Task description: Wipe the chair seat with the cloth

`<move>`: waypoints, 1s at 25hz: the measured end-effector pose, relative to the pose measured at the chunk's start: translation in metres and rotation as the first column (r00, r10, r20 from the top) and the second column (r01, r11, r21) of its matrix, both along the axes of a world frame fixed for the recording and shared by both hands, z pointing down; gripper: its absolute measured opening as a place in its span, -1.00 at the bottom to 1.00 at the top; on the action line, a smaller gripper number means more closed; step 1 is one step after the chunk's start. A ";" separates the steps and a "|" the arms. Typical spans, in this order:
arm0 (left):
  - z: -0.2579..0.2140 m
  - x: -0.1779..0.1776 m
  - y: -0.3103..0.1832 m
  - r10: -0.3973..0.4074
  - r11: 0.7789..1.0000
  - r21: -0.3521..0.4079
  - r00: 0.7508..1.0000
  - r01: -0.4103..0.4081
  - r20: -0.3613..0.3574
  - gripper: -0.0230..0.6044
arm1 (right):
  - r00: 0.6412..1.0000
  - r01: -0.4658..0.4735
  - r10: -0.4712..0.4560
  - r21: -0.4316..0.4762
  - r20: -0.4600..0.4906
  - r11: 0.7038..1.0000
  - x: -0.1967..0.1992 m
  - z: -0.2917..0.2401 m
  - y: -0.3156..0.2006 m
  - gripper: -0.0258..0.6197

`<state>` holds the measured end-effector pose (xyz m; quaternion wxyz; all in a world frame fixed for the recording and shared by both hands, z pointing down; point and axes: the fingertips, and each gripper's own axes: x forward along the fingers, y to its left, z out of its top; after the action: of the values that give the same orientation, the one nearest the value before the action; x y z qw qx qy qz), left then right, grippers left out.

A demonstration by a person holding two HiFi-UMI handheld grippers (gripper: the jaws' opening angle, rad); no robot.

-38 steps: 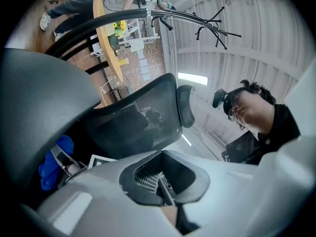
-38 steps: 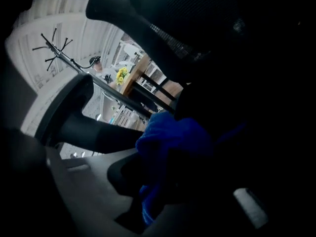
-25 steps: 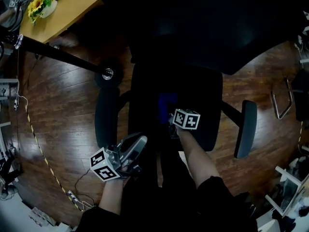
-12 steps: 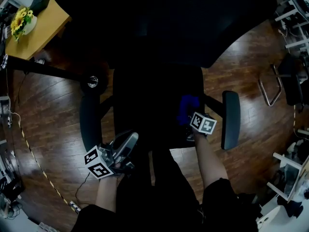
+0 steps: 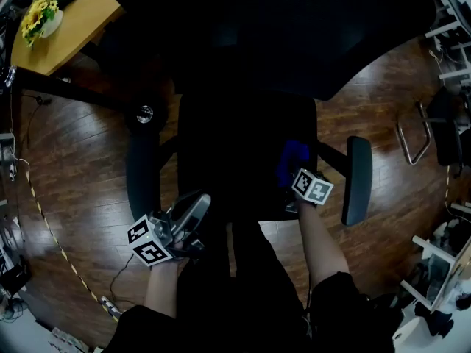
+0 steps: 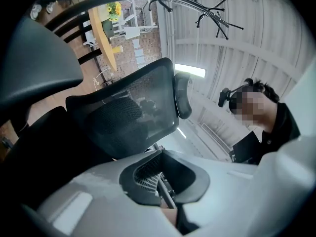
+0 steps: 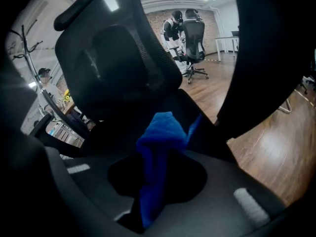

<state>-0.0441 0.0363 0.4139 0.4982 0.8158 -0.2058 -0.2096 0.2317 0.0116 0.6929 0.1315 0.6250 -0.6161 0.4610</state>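
The black chair seat (image 5: 235,149) lies below me, dark and low in contrast. My right gripper (image 5: 296,176) is shut on the blue cloth (image 5: 292,160), which rests on the seat's right part near the right armrest (image 5: 358,179). In the right gripper view the blue cloth (image 7: 160,132) bunches up out of the right gripper (image 7: 154,189), with the mesh backrest (image 7: 116,68) behind. My left gripper (image 5: 197,201) hangs off the seat's front left corner, jaws shut on nothing. In the left gripper view the left gripper (image 6: 163,184) tilts up toward the backrest (image 6: 123,112).
The left armrest (image 5: 142,169) flanks the seat. A wooden table (image 5: 73,20) with yellow flowers (image 5: 38,17) stands at back left. A chrome chair frame (image 5: 411,134) stands on the wood floor at right. Another chair (image 7: 193,38) and a person stand farther off.
My right gripper has carried the blue cloth from the seat's middle over to its right side. The left gripper has stayed by the front left corner.
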 end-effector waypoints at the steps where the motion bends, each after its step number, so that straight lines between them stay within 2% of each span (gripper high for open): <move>1: 0.000 -0.003 0.000 -0.008 1.000 0.002 1.000 0.008 0.000 -0.95 | 1.000 0.015 -0.015 0.016 0.005 1.000 -0.018 -0.004 -0.002 -0.73; 4: -0.003 -0.014 0.002 -0.046 0.999 0.005 0.999 0.046 -0.001 -0.95 | 0.988 0.116 -0.121 0.059 0.092 0.991 -0.099 -0.015 -0.004 -0.73; 7: -0.008 -0.026 0.001 -0.081 0.997 0.016 0.997 0.081 -0.003 -0.95 | 0.947 0.243 -0.256 0.089 0.194 0.966 -0.190 -0.025 -0.004 -0.73; 9: -0.011 -0.035 0.002 -0.103 0.994 0.022 0.995 0.103 -0.004 -0.95 | 0.899 0.328 -0.347 0.116 0.267 0.938 -0.250 -0.032 -0.001 -0.73; 13: -0.010 -0.054 0.005 -0.149 0.989 0.019 0.989 0.149 -0.003 -0.95 | 0.772 0.462 -0.495 0.181 0.399 0.868 -0.351 -0.040 0.013 -0.73; 15: -0.009 -0.060 0.008 -0.165 0.986 0.014 0.986 0.165 -0.003 -0.95 | 0.745 0.513 -0.526 0.152 0.409 0.845 -0.377 -0.025 0.023 -0.73; 17: -0.008 -0.064 0.012 -0.173 0.985 0.011 0.985 0.173 -0.002 -0.95 | 0.751 0.553 -0.553 0.113 0.362 0.825 -0.384 -0.006 0.031 -0.73; 20: -0.007 -0.068 0.014 -0.170 0.985 0.012 0.985 0.170 0.003 -0.95 | 0.780 0.563 -0.576 0.128 0.245 0.816 -0.372 0.002 0.030 -0.73; 22: -0.006 -0.068 0.014 -0.162 0.987 0.013 0.987 0.162 0.003 -0.95 | 0.813 0.539 -0.550 0.111 0.190 0.835 -0.351 0.007 0.031 -0.73; 25: -0.009 -0.060 0.017 -0.134 0.991 0.014 0.991 0.134 -0.005 -0.95 | 0.874 0.454 -0.457 0.057 0.164 0.889 -0.297 0.018 0.036 -0.73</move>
<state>-0.1039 0.0535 0.4049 0.4776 0.8032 -0.2576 -0.2458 -0.0653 0.0481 0.7109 0.1770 0.4213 -0.7588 0.4641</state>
